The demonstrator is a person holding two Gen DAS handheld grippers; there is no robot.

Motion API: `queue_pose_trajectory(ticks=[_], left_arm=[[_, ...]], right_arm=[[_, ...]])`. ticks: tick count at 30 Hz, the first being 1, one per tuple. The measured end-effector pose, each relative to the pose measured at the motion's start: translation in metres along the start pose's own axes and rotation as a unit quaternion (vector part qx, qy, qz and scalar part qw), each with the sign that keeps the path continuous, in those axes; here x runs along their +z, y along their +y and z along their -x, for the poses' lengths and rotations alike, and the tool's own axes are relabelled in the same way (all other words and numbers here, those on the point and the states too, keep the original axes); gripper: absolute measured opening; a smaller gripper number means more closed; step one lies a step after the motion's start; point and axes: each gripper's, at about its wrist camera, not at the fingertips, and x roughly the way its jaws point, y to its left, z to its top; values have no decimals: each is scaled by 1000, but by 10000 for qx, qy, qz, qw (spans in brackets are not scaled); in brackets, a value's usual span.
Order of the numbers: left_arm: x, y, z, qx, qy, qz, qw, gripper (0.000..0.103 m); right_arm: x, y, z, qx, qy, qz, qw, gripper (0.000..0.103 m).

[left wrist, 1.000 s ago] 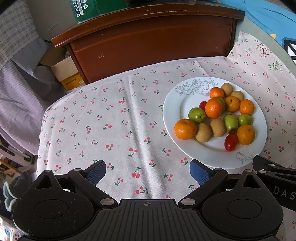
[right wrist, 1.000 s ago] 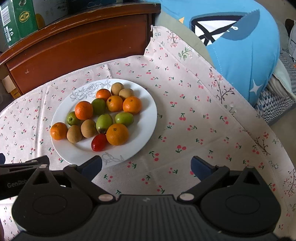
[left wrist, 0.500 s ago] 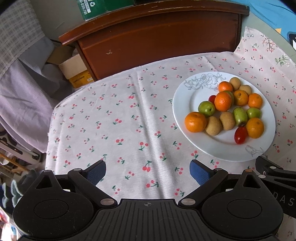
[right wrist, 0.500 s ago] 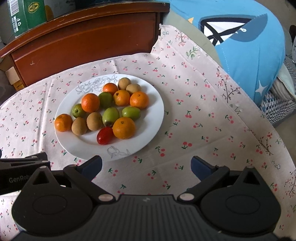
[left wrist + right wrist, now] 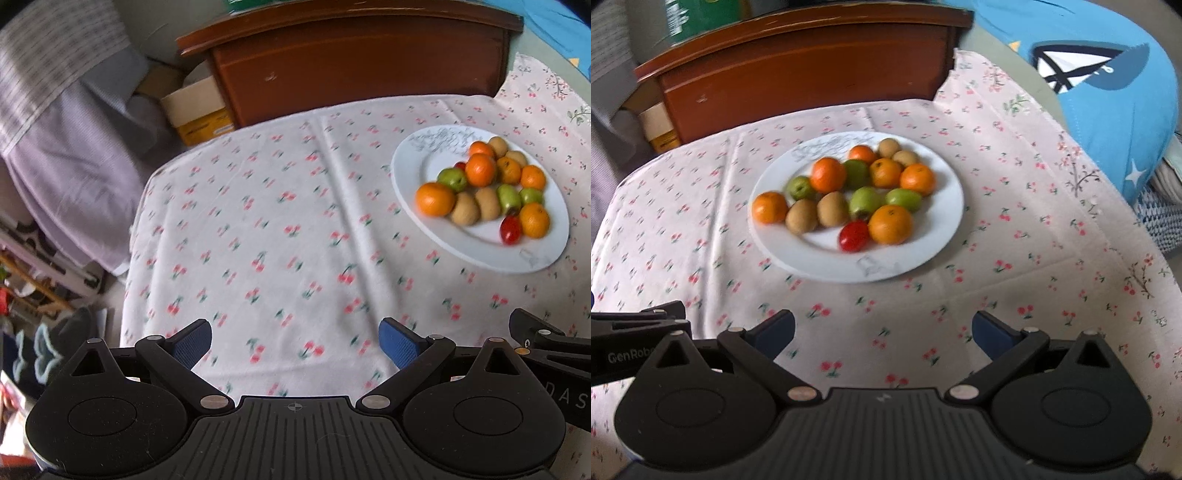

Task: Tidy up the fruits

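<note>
A white plate [image 5: 931, 229] on the cherry-print cloth holds several oranges [image 5: 890, 224], green fruits [image 5: 865, 202], brown kiwis [image 5: 833, 209] and a red tomato [image 5: 853, 236]. In the left wrist view the plate [image 5: 480, 243] lies far right. My left gripper [image 5: 295, 341] is open and empty, over bare cloth left of the plate. My right gripper [image 5: 882, 328] is open and empty, just in front of the plate's near rim. The other gripper's body shows at each view's edge.
A brown wooden cabinet [image 5: 798, 74] stands behind the table. A blue cushion [image 5: 1108, 81] lies at the right. Purple fabric [image 5: 74, 147] and cardboard boxes [image 5: 195, 110] are off the table's left edge. The cloth [image 5: 277, 229] is wrinkled.
Both grippers have drawn back and shifted left, so the plate sits farther right and farther off in each view. Both stay open. The fruits have not moved.
</note>
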Motion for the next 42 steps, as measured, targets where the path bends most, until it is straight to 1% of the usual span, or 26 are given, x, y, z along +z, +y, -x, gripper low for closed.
queue_pose_trajectory(ticks=[5, 11, 14, 17, 18, 20, 21, 24, 27, 30, 34, 37, 42], left_arm=[[-18, 14, 2, 20, 90, 125, 9999, 98], [-38, 33, 5, -42, 159, 296, 9994, 98], [-45, 41, 8, -28, 154, 329, 9993, 98], [-49, 47, 11, -18, 128, 348, 9993, 98], [-51, 49, 12, -41, 117, 368, 9992, 98], [-52, 52, 15, -88, 90, 405, 9991, 98], [-52, 53, 16, -108, 77, 416, 9990, 98], [-51, 55, 18, -149, 29, 435, 9989, 98], [-51, 57, 19, -197, 9, 460, 9987, 98], [-51, 59, 20, -263, 10, 519, 9983, 98], [-51, 63, 21, -308, -2, 591, 9978, 98], [-50, 64, 22, -346, 6, 639, 9974, 98], [-49, 64, 22, -374, -2, 655, 9972, 98]], right_arm=[[-14, 12, 4, 93, -17, 180, 9998, 102], [-32, 24, 6, 186, 57, 286, 9994, 102], [-44, 27, 7, 305, 2, 236, 9993, 102], [-54, 28, 4, 463, 79, 67, 9989, 102], [-58, 29, 4, 491, 20, 26, 9988, 102], [-64, 32, 7, 523, -270, 76, 9982, 102], [-66, 33, 6, 568, -324, 99, 9978, 102], [-72, 37, 4, 622, -630, 272, 9957, 102], [-75, 46, 1, 479, -774, 601, 9940, 102], [-77, 50, -3, 540, -961, 644, 9918, 102], [-75, 54, -9, 474, -1149, 600, 9904, 102], [-71, 57, -13, 449, -1166, 578, 9905, 102], [-66, 58, -18, 530, -1181, 660, 9894, 102]])
